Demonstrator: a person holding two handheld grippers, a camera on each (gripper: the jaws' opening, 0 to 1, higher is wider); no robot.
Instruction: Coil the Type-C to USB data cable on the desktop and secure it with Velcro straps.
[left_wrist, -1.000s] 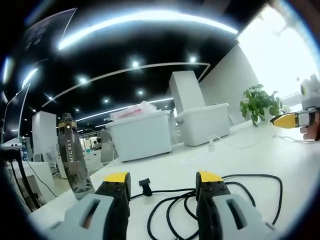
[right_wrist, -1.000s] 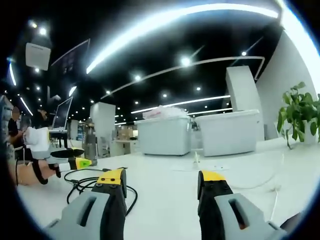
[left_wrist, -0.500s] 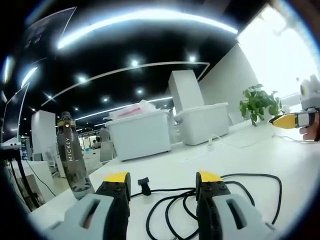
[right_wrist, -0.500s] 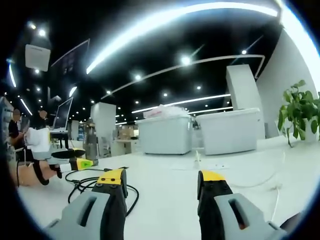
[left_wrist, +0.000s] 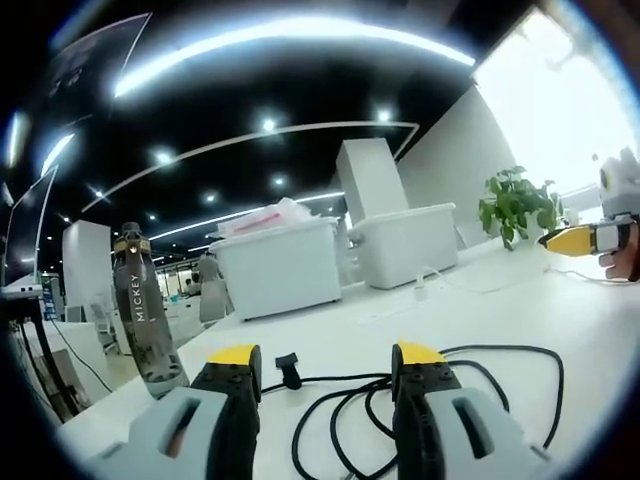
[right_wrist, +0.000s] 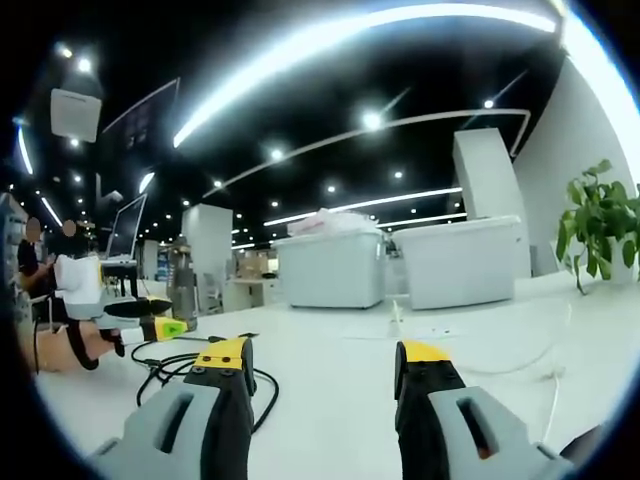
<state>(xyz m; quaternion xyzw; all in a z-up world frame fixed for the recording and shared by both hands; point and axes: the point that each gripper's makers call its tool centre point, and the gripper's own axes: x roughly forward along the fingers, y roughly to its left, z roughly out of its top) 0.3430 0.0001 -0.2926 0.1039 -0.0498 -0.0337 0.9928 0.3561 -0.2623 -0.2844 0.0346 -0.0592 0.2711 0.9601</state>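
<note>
White desk (left_wrist: 600, 330) unchanged, cable (left_wrist: 480, 372) unmoved, tongs still apart

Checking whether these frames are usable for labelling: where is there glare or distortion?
Left gripper view: the window at upper right is blown out white; the black cable on the desk stays sharp. Right gripper view: the ceiling light strip glares and bends into an arc from fisheye distortion; the potted plant is backlit.

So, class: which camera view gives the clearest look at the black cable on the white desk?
The left gripper view: the black cable loops close around that gripper's jaws, one plug end visible. The right gripper view shows it smaller, off to the left, beside the other gripper.
</note>
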